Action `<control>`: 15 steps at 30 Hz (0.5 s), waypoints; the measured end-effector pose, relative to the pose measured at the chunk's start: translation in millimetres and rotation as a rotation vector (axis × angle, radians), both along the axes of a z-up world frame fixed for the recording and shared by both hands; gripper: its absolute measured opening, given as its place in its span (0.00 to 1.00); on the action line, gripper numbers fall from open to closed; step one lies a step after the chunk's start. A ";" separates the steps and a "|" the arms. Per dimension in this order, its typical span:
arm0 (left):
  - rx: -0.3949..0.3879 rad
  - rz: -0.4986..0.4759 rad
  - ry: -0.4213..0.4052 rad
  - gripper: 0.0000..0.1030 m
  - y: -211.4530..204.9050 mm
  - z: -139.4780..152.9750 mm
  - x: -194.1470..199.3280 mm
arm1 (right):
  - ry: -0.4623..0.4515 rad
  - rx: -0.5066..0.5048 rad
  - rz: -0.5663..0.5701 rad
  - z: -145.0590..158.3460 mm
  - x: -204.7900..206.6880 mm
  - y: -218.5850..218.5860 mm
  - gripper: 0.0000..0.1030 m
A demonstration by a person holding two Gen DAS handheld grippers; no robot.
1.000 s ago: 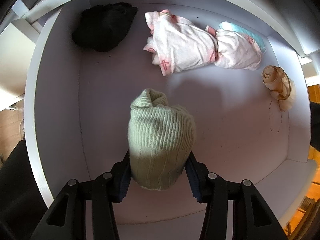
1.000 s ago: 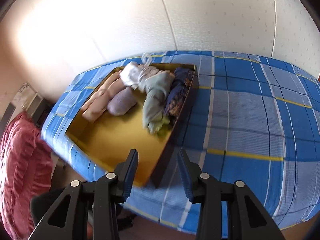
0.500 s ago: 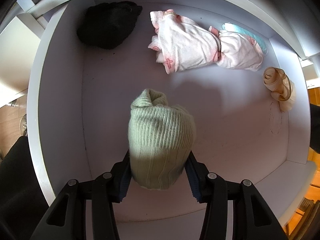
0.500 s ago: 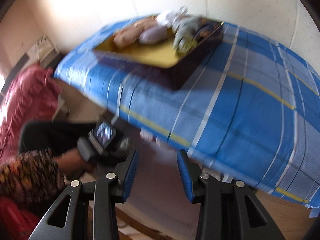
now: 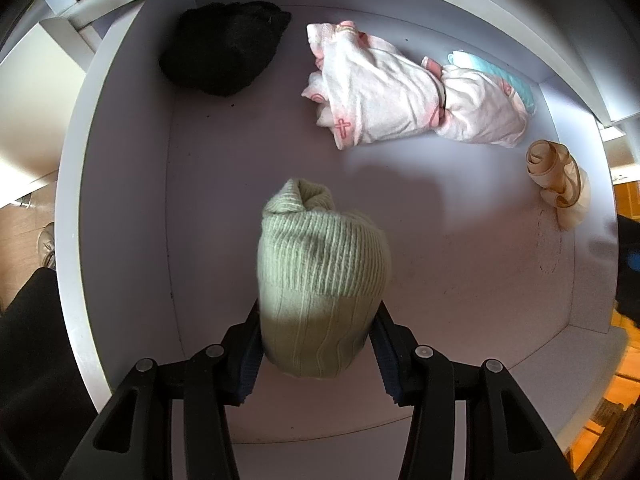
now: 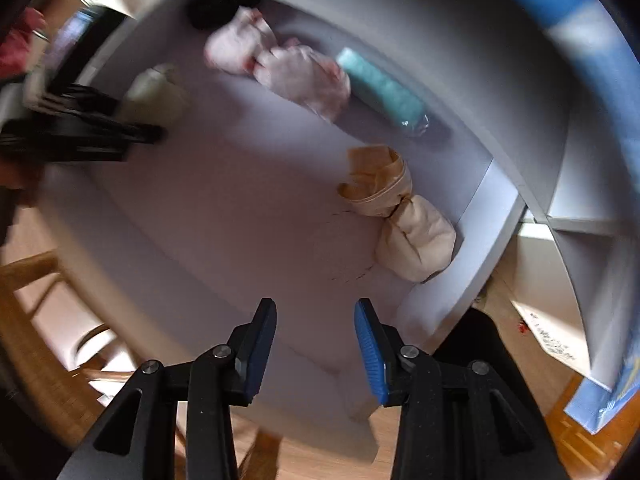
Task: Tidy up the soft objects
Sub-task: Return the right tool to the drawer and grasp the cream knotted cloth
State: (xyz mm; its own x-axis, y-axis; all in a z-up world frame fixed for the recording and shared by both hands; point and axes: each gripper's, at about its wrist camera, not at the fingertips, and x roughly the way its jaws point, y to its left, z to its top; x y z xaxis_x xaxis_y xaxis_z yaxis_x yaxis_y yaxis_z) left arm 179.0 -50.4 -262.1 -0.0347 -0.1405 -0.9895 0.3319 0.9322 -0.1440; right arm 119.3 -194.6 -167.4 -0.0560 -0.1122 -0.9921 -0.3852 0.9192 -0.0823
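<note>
Pale green ribbed knit hat (image 5: 320, 276), rolled up, hangs over the white drawer (image 5: 120, 208). Inside: fuzzy black bundle (image 5: 224, 46) back left, pink-white patterned cloth roll (image 5: 400, 92) beside a teal one (image 6: 380, 90), beige roll (image 6: 400, 208) right.

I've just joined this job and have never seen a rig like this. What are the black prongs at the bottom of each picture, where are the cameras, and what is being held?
There is no robot arm: a person holds a two-finger gripper in each hand, and a fisheye camera on each looks along its fingers, here down into a white drawer. In the left wrist view, the left gripper is shut on a green knit hat. In the drawer lie a black bundle, a white-and-pink bundle, a teal roll and a beige bundle. The right wrist view is blurred; the right gripper is open and empty.
</note>
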 end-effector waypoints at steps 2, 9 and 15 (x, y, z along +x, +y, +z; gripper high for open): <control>-0.001 0.001 0.001 0.48 0.5 -0.2 -0.1 | -0.002 -0.073 0.011 -18.9 6.8 -2.1 0.40; -0.002 0.002 0.004 0.48 1.5 -1.3 0.4 | -0.131 -0.234 0.148 -52.1 12.0 -12.2 0.40; -0.001 -0.004 0.002 0.48 -0.9 -0.1 -0.1 | -0.148 -0.191 0.172 -67.8 22.4 -27.0 0.40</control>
